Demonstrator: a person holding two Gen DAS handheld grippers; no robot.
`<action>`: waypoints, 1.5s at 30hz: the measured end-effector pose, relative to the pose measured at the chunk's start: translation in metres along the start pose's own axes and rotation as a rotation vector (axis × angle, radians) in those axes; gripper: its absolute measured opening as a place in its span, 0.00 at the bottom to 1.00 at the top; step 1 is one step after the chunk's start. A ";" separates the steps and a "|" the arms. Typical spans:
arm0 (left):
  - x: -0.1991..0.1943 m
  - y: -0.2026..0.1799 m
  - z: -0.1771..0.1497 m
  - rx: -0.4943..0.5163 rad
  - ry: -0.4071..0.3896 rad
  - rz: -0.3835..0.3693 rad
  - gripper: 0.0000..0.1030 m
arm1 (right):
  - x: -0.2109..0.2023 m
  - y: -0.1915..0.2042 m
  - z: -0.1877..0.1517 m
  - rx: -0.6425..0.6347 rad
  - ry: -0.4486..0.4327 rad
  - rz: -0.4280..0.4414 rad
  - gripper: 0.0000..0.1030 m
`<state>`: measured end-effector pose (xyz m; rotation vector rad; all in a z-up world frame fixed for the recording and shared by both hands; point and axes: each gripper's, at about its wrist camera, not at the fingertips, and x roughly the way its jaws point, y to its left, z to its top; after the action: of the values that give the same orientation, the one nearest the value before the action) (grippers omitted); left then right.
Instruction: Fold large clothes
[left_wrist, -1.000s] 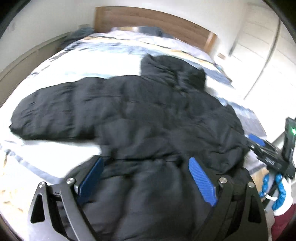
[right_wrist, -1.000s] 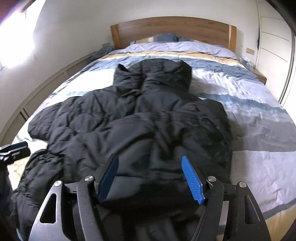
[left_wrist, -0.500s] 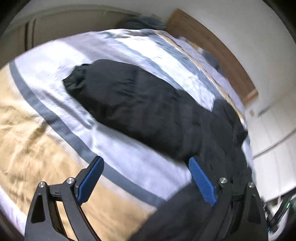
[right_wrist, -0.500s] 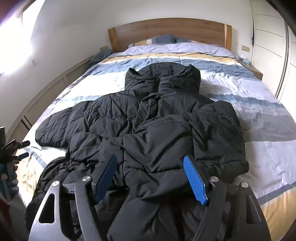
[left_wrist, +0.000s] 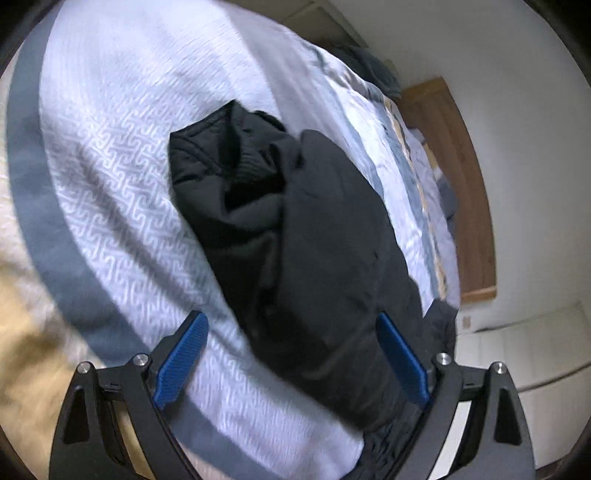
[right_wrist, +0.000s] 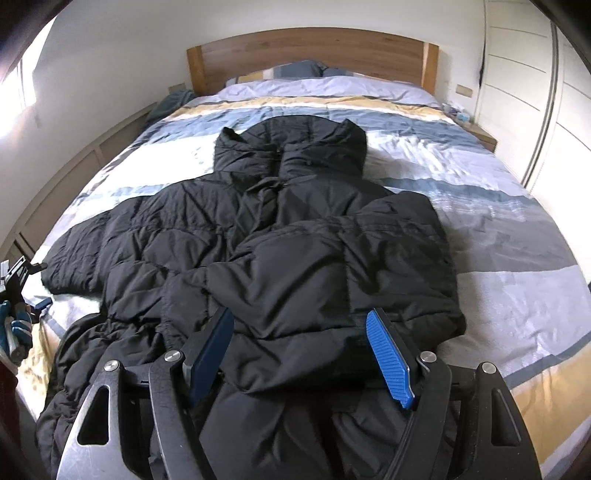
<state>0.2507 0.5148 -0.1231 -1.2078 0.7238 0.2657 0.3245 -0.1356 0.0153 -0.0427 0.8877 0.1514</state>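
A large black puffer jacket (right_wrist: 280, 236) lies face up on the bed, hood toward the headboard. Its right sleeve is folded across the body; its left sleeve (left_wrist: 295, 229) stretches out to the left, cuff (left_wrist: 221, 155) open on the duvet. My left gripper (left_wrist: 291, 354) is open and empty, hovering over that sleeve. It also shows at the left edge of the right wrist view (right_wrist: 18, 291). My right gripper (right_wrist: 299, 350) is open and empty, just above the jacket's lower body.
The striped duvet (right_wrist: 517, 258) covers the bed, with a wooden headboard (right_wrist: 314, 48) and pillows at the far end. White wardrobe doors (right_wrist: 535, 92) stand on the right, a low ledge (right_wrist: 92, 155) along the left wall.
My left gripper has swung left from over the jacket body to the outstretched left sleeve and come closer to it. My right gripper has drawn back a little; both stay open.
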 end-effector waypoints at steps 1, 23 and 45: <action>0.001 0.003 0.002 -0.016 -0.005 -0.019 0.89 | 0.000 -0.001 0.000 0.001 0.001 -0.006 0.72; -0.015 -0.049 0.007 0.058 -0.039 -0.129 0.08 | -0.028 -0.028 -0.007 0.054 -0.041 -0.030 0.71; -0.040 -0.264 -0.193 0.594 0.110 -0.259 0.07 | -0.082 -0.097 -0.048 0.187 -0.121 0.034 0.72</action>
<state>0.2962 0.2508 0.0691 -0.7368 0.6683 -0.2248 0.2508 -0.2452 0.0459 0.1543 0.7789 0.1007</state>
